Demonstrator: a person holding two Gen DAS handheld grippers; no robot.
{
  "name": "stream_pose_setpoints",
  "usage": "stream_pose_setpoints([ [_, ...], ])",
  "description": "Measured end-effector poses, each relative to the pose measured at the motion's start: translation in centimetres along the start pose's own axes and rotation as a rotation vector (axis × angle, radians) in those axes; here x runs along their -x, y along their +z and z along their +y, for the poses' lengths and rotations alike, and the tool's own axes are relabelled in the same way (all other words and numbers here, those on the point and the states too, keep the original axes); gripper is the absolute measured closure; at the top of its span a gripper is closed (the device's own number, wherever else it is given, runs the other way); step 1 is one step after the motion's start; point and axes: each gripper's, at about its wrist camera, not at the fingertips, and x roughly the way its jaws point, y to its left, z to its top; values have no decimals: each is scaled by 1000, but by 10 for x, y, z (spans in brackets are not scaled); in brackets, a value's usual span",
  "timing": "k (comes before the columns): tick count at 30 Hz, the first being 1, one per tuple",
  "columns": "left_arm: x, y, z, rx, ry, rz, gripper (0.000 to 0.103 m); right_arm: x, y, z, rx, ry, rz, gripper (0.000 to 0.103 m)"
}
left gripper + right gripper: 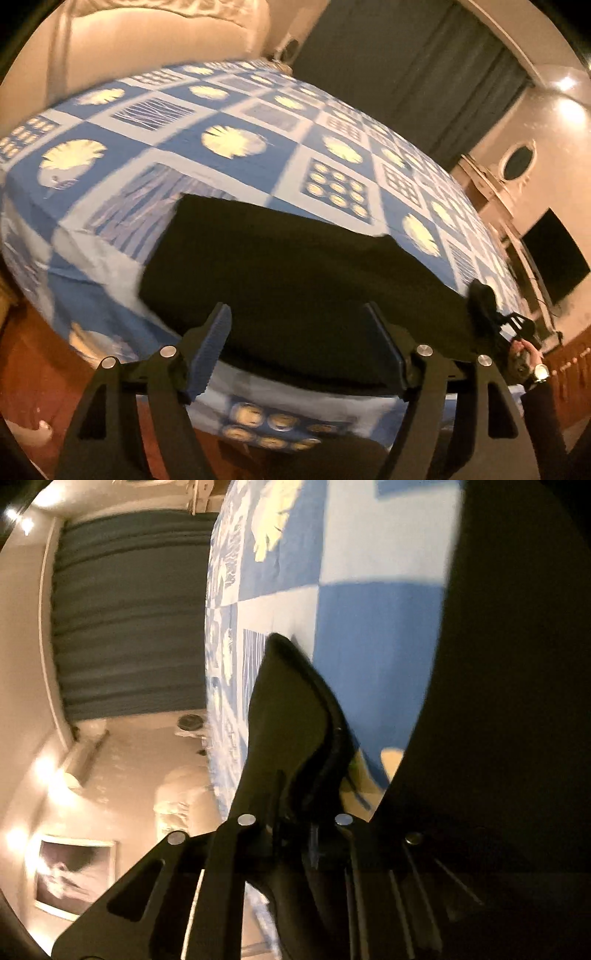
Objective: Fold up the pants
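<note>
Now, with the dark pants (295,280) lying folded on the bed (229,140), the released left hand-held gripper (299,354) should back off while the clenched right hand-held gripper (484,299), at three o'clock, smooths the edge.

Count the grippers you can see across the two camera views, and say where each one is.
2. The left gripper hangs open above the near edge of the black pants. The right gripper is at the pants' right edge, shut on the dark cloth. None seems hidden.
</note>
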Motion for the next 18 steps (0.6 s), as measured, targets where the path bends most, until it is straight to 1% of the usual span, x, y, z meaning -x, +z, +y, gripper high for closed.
stream_pose_setpoints([
  [1, -3, -1, -7, -28, -4, 13, 30, 8, 5, 12, 70, -16, 9, 94],
  [3, -10, -2, -29, -142, 30, 30, 30, 28, 17, 31, 185, -40, 12, 94],
  [4, -10, -3, -36, -181, 39, 23, 30, 44, 26, 44, 263, -60, 14, 94],
  [5, -9, -3, -47, -231, 37, 10, 30, 57, 33, 52, 318, -78, 10, 94],
  [7, -7, -2, -64, -299, 32, -11, 30, 90, 51, 64, 443, -132, -11, 94],
  [9, -10, 2, -73, -321, 17, -3, 30, 121, 67, 69, 569, -217, -25, 94],
  [10, -14, 5, -78, -322, 5, 13, 27, 132, 71, 65, 601, -256, -34, 94],
  [11, -19, 7, -82, -314, -7, 29, 27, 145, 78, 58, 633, -314, -42, 94],
  [13, -28, 7, -93, -290, -34, 56, 26, 165, 89, 38, 638, -405, -59, 94],
  [15, -42, 4, -109, -267, -83, 120, 26, 170, 103, 4, 592, -456, -31, 94],
  [16, -50, 2, -117, -256, -105, 150, 26, 169, 107, -7, 565, -468, -19, 93],
  [17, -55, -1, -126, -245, -122, 169, 26, 170, 111, -19, 530, -485, -7, 86],
  [18, -59, -4, -133, -238, -134, 179, 26, 174, 112, -33, 476, -495, -22, 81],
])
